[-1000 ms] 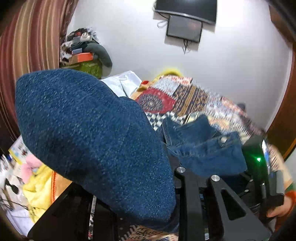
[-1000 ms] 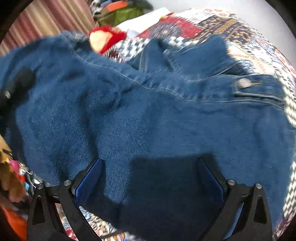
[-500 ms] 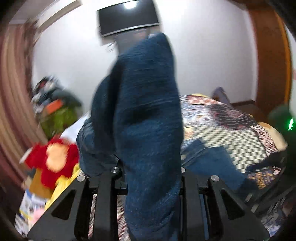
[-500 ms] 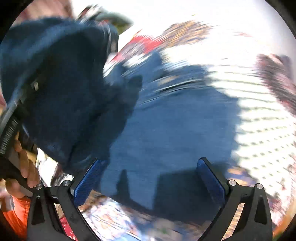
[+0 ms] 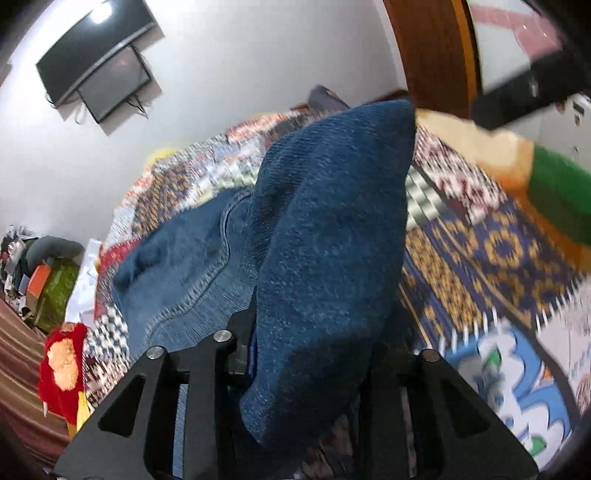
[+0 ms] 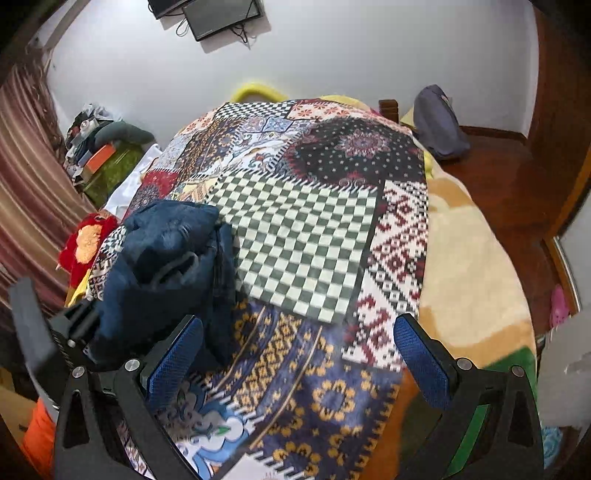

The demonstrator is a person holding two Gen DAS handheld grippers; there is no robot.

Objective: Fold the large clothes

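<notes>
Here, left gripper (image 5: 314,354) clamping blue jeans (image 5: 325,258), right gripper (image 6: 295,354) spread wide, holding nothing.

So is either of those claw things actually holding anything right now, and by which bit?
The left gripper is shut on a bunched fold of the blue denim garment; which part cannot be told. The right gripper is open, holding nothing.

I'm seeing my right gripper (image 6: 297,350) sitting wide open, blue pads (image 6: 173,360) spread apart, nothing between them, hovering over the patchwork bedspread (image 6: 303,236). The denim garment (image 6: 170,258) is lying bunched at the left edge of the bed, and the left gripper (image 6: 74,332) is poking out from under it; its jaws are hidden. A red plush toy (image 6: 83,243) is sitting just beside the denim. A monitor (image 6: 221,14) is hanging on the wall.
</notes>
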